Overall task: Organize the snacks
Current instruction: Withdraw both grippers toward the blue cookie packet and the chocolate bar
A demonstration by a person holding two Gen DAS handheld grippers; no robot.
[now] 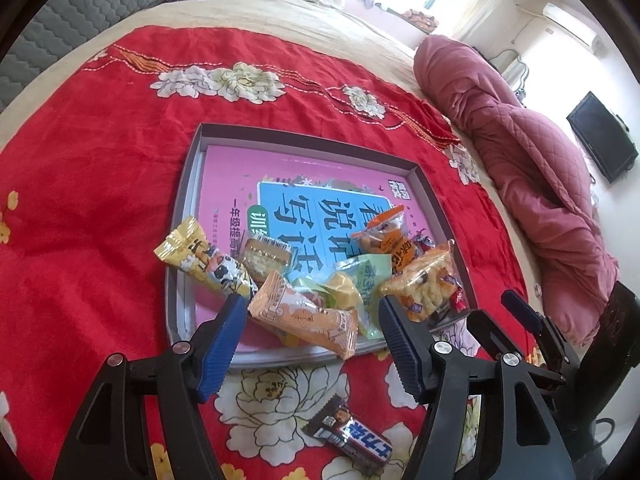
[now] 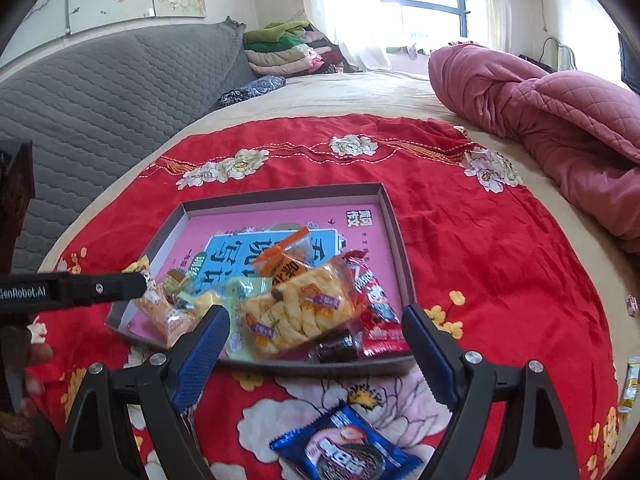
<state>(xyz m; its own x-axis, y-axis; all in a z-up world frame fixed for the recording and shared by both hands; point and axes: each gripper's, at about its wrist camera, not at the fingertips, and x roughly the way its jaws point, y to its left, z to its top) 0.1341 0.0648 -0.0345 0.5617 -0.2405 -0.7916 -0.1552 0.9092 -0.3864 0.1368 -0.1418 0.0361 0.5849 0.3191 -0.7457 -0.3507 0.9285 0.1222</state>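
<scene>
Bedding first: a red floral blanket (image 2: 500, 248) covers the bed, with a rolled pink quilt (image 2: 560, 120) at its far right and a grey padded headboard (image 2: 100, 92) to the left; on the blanket sits a shallow grey tray (image 2: 394, 220) lined with a pink workbook (image 1: 240, 176), and most snacks already lie heaped at its near end, among them a twisted-cracker bag (image 2: 296, 316), an orange packet (image 1: 308, 320) and a yellow cartoon packet (image 1: 200, 260) hanging over the tray's left rim.

Two snacks remain on the blanket outside the tray's near edge; a dark chocolate bar (image 1: 348, 436) lies below the left gripper (image 1: 312, 312), toward the camera, its long axis slanting from upper left to lower right; a blue cookie packet (image 2: 344, 448) lies below the right gripper (image 2: 316, 328), again on the near side, roughly centred between the fingers.

Both grippers stand wide apart and hold nothing; each hovers over the tray's near rim, so each stray snack sits behind its fingertips, not ahead.

The coming move likely turns on that: each gripper would have to draw back and dip toward its own nearer snack; the bar belongs to the left, the cookie packet to the right; the bar's slant suggests turning the fingers across its short side.

Small packets (image 2: 632, 380) also show at the blanket's right edge, too small to identify.
</scene>
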